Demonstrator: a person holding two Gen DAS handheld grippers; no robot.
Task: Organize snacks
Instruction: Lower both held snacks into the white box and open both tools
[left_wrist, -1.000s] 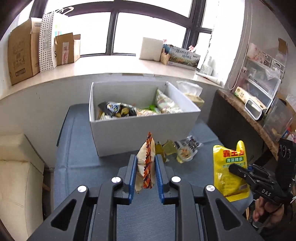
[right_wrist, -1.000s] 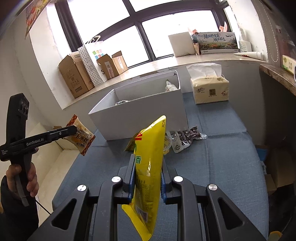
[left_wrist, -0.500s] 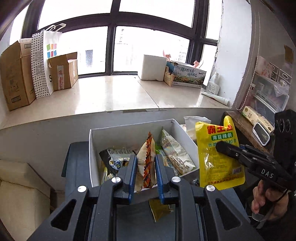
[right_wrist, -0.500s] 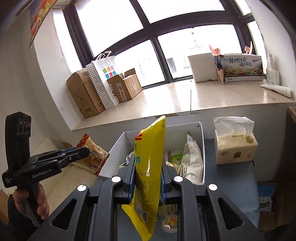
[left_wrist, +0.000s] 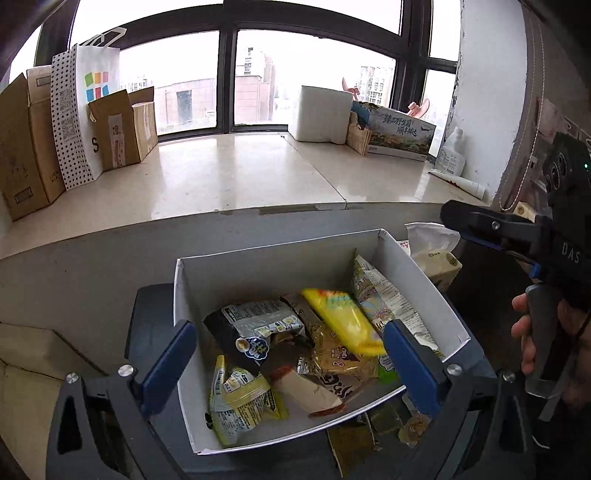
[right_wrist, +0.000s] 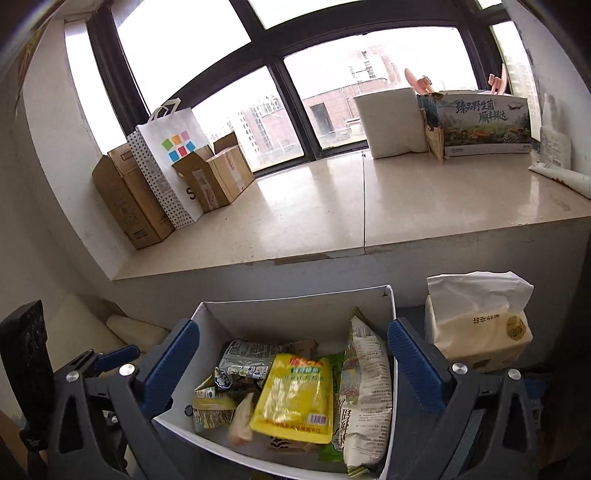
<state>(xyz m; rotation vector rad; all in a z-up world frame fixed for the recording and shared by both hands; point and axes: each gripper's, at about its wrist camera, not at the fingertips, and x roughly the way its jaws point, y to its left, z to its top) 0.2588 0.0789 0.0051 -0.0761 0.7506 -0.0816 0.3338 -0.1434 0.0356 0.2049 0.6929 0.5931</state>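
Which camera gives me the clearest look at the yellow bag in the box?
The right wrist view: the yellow bag lies flat on top of the other snacks in the white box, sharp, with its barcode end showing. In the left wrist view the bag is blurred and partly hidden behind a blue finger pad.

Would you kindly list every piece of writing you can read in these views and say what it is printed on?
"臻品野生菌 顺丰鲜达": printed carton on the windowsill.
"DAS": side of the right gripper.
"S": lower front of the white paper bag; the rest of the word is hidden.
Snack packets in the white box, tissue pack, cardboard box labels: too small or blurred to read.
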